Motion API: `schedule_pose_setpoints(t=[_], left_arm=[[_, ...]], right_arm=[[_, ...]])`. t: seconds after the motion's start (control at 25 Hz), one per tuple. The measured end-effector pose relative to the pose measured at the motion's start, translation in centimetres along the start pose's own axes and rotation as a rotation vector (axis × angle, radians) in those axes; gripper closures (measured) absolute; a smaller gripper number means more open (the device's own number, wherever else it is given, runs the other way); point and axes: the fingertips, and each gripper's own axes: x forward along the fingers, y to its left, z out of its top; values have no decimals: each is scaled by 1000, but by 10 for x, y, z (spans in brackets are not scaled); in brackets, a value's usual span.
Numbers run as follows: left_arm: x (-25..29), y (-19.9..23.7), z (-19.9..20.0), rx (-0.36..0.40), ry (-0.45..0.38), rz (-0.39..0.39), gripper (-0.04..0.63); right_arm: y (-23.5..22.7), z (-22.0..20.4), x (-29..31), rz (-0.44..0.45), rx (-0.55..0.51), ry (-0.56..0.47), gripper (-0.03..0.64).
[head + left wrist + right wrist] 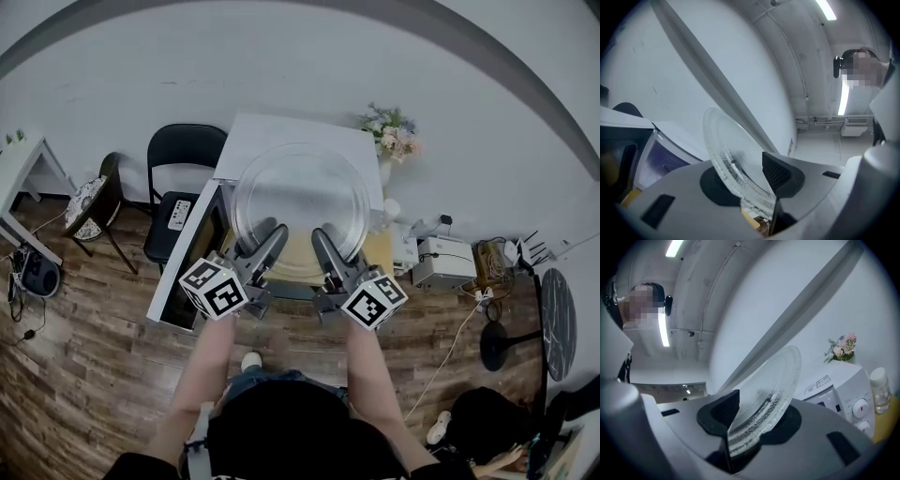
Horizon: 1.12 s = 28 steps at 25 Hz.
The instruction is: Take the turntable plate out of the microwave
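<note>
The clear glass turntable plate [300, 202] is held up in front of me, above the white microwave [281, 136], whose door [183, 272] hangs open to the left. My left gripper [267, 234] is shut on the plate's near left rim and my right gripper [323, 236] on its near right rim. In the left gripper view the plate [724, 150] stands tilted between the pads of the left gripper [747, 171]. The right gripper view shows the plate [773, 390] clamped the same way in the right gripper [750, 416], with the microwave [843, 385] behind it.
A bunch of flowers [392, 127] stands at the microwave's right rear corner, and a small bottle [880, 390] sits on the yellow table beside it. A black folding chair [183, 150] is to the left. A white box device [445, 262] and cables lie on the floor to the right.
</note>
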Motion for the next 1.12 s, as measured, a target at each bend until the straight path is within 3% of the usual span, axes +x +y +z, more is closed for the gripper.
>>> schedule_pose_setpoints(t=[0.36,0.76,1.12], left_arm=[[13,-2,32,115,-26,-71,448],[55,9,62,166,-31,-118,448],[46,-9,80,214,-83,-141,445]], right_arm=[[12,25,19,32,-119,-89,480],[-9,59,50,36,-146,-147,478],[14,72,50,72,-202,-172,476]])
